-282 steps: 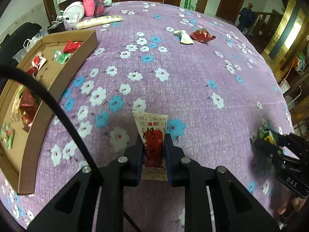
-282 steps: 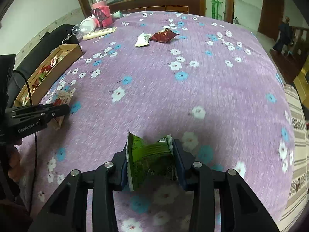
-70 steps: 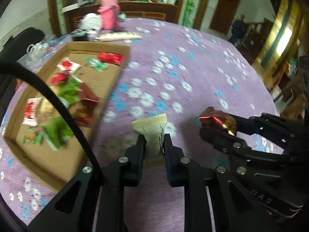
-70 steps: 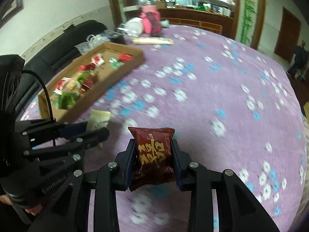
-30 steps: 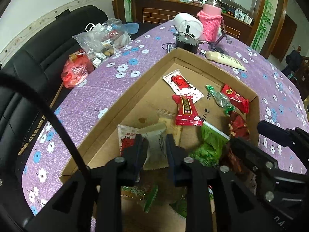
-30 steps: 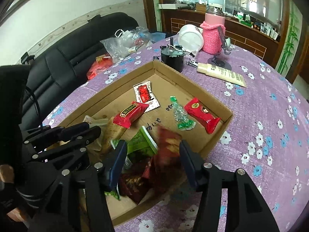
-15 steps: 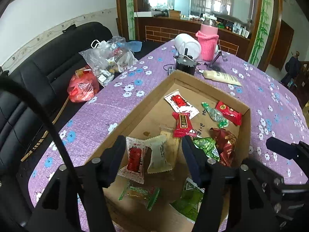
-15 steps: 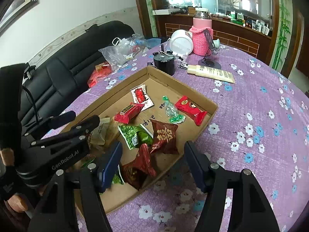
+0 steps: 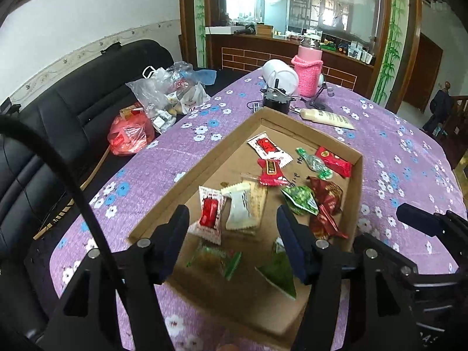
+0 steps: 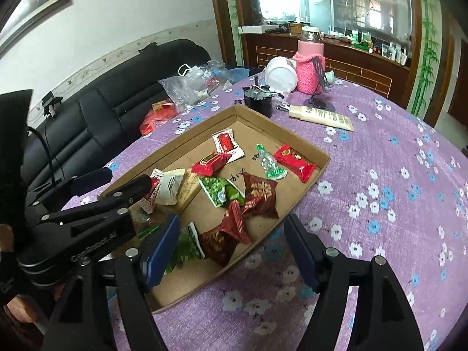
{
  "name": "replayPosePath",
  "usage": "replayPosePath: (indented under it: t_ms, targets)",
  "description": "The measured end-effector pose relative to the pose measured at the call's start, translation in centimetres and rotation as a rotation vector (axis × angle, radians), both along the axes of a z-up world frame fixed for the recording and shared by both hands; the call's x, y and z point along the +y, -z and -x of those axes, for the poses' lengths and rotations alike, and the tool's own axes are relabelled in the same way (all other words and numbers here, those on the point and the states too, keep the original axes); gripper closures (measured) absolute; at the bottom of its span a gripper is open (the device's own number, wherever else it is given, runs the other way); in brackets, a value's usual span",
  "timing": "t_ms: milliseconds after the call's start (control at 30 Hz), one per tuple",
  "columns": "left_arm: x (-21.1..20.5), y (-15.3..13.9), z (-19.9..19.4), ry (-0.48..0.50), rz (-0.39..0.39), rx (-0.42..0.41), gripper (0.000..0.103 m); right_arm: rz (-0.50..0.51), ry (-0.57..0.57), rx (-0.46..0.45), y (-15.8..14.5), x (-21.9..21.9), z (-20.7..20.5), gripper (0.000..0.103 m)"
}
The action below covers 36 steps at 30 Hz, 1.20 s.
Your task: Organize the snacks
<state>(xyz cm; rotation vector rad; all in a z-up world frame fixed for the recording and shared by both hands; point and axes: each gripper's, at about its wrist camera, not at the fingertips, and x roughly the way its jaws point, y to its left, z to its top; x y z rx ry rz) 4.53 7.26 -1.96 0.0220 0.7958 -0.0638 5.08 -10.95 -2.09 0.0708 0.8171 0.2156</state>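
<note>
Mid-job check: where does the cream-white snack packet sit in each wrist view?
Left wrist: cream-white packet lies in the cardboard tray, just left of centre.
Right wrist: cream-white packet left of centre, by the left gripper's fingertips.
Shared landmark: pink knitted bottle behind the tray.

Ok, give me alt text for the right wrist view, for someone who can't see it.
The right gripper, open and empty, hangs above a cardboard tray of wrapped snacks on a purple flowered tablecloth. The left gripper, also open, reaches in from the left.
</note>
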Motion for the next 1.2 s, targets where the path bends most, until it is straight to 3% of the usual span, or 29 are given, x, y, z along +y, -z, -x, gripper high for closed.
replayPosePath:
  t_ms: [267,500,733,933,1200]
  targets:
    - [0.4,-0.6,2.8,-0.030,0.033,-0.023,0.031,-0.019,0.005,0.005,-0.1,-0.3,2.2,0.023]
    - [-0.5,-0.3,4.0,-0.022,0.001,0.001,0.031,0.002,0.029,0.016,0.0,-0.6,3.8,0.023]
    - [-1.3,-0.4,5.4,-0.076,-0.031,0.013,0.030,0.071,0.014,-0.002,-0.5,-1.2,5.3,0.019]
    - [-1.9,-0.6,6.5,-0.119,-0.073,0.033,0.030,0.065,-0.010,-0.033,-0.9,-2.0,6.4,0.018]
    - [-1.2,-1.2,6.1,-0.096,-0.021,0.018,0.030,0.080,-0.005,-0.035,-1.1,-1.5,6.4,0.018]
